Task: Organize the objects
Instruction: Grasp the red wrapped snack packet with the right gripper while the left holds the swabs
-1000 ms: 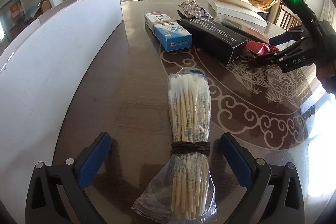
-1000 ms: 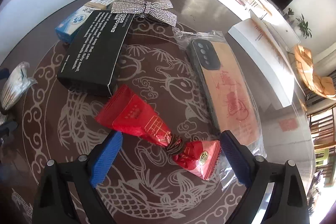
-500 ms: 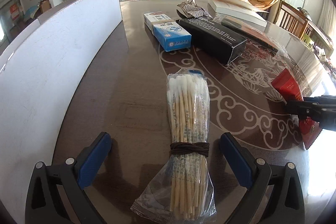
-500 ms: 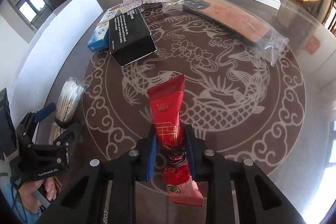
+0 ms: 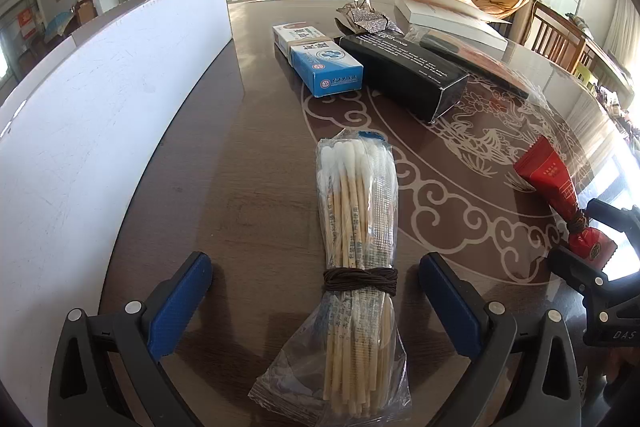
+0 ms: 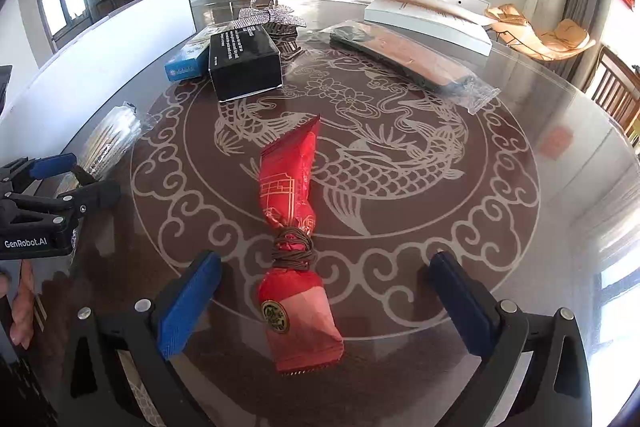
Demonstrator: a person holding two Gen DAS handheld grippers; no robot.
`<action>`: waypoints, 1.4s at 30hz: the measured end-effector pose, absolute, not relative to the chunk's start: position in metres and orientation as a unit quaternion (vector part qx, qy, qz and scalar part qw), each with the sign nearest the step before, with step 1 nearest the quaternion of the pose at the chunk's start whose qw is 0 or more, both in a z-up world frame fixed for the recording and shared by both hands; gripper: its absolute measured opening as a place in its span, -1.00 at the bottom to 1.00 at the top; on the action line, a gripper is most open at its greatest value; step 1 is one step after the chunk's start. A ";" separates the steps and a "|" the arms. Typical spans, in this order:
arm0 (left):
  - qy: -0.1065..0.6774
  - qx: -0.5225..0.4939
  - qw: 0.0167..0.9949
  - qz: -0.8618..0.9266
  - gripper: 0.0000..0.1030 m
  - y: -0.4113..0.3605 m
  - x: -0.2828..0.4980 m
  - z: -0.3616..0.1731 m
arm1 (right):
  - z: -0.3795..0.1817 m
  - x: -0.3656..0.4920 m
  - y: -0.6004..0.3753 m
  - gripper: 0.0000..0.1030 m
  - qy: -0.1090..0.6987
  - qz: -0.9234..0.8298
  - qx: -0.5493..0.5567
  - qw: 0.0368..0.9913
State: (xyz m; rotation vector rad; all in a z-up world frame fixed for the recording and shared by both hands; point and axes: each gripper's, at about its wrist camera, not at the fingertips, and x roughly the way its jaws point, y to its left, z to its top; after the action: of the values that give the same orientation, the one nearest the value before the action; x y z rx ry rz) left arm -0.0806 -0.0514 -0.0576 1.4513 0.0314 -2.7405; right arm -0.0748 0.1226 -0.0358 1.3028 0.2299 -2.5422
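Observation:
A clear bag of cotton swabs (image 5: 358,259), tied with brown cord, lies on the table between the open jaws of my left gripper (image 5: 314,287). A red packet (image 6: 292,223), also tied with brown cord, lies flat on the table between the open jaws of my right gripper (image 6: 326,287). The red packet also shows at the right of the left wrist view (image 5: 554,187), with the right gripper (image 5: 576,235) around it. The swab bag (image 6: 108,143) and left gripper (image 6: 76,175) show at the left of the right wrist view.
A blue box (image 5: 326,67), a black box (image 5: 404,71), a silver bow (image 6: 266,17), a bagged phone case (image 6: 408,61) and a white box (image 6: 428,17) lie further back. A white board (image 5: 100,107) stands along the table's left edge.
My right gripper, shut on the red packet half a second ago, has opened; the packet now lies on the table near the swab bag. The left gripper has not moved.

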 end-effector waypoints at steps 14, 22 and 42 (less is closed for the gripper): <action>0.010 0.468 0.020 -0.884 1.00 -0.051 -0.080 -0.058 | -0.036 -0.075 0.123 1.00 0.079 -0.879 0.450 0.137; 0.009 0.468 0.021 -0.884 1.00 -0.052 -0.079 -0.058 | -0.036 -0.075 0.123 1.00 0.079 -0.879 0.450 0.137; 0.009 0.468 0.023 -0.883 1.00 -0.051 -0.076 -0.058 | -0.036 -0.075 0.122 1.00 0.079 -0.879 0.451 0.137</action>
State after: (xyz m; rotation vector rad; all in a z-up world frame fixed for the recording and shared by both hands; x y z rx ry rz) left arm -0.0764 -0.0512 -0.0576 1.4490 0.0264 -2.7355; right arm -0.0751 0.1225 -0.0358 1.3040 0.2279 -2.5429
